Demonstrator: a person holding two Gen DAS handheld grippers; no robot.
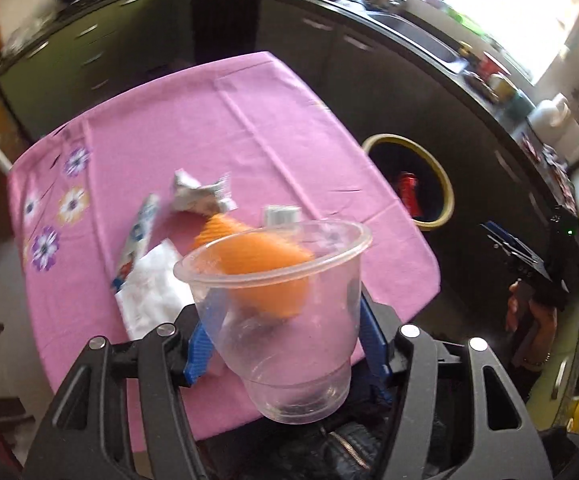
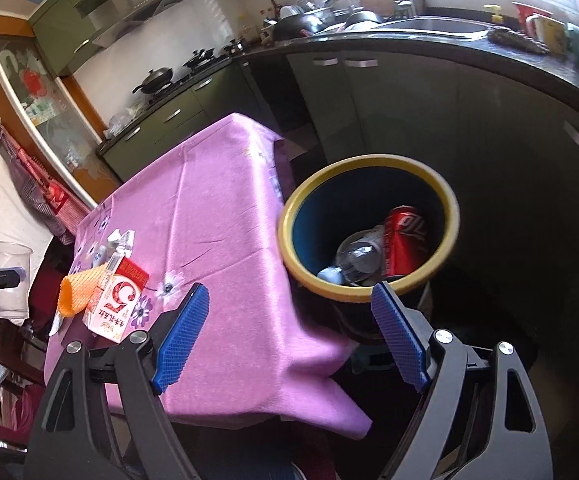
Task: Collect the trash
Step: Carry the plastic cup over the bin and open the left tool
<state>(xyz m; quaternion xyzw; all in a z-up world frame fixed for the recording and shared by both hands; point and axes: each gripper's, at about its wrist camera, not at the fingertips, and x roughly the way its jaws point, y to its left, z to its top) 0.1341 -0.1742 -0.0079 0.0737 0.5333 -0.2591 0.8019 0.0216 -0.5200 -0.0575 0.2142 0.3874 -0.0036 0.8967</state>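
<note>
My left gripper [image 1: 285,340] is shut on a clear plastic cup [image 1: 281,320] and holds it above the near edge of the pink-clothed table [image 1: 209,120]; the cup also shows in the right wrist view [image 2: 9,280]. On the table lie an orange foam net [image 1: 225,228], a crumpled wrapper [image 1: 197,196], a tube-like packet [image 1: 139,232] and white paper [image 1: 153,292]. A milk carton [image 2: 115,300] stands by the net [image 2: 75,292]. My right gripper [image 2: 289,320] is open and empty above the table corner, near the yellow-rimmed bin [image 2: 369,232] that holds a red can [image 2: 405,240] and a bottle [image 2: 359,260].
The bin [image 1: 409,180] stands on the floor right of the table. Dark kitchen cabinets and a cluttered counter [image 2: 449,40] with a sink curve behind it. A stove with pans [image 2: 169,76] is at the back left. The other hand and gripper [image 1: 529,280] show at right.
</note>
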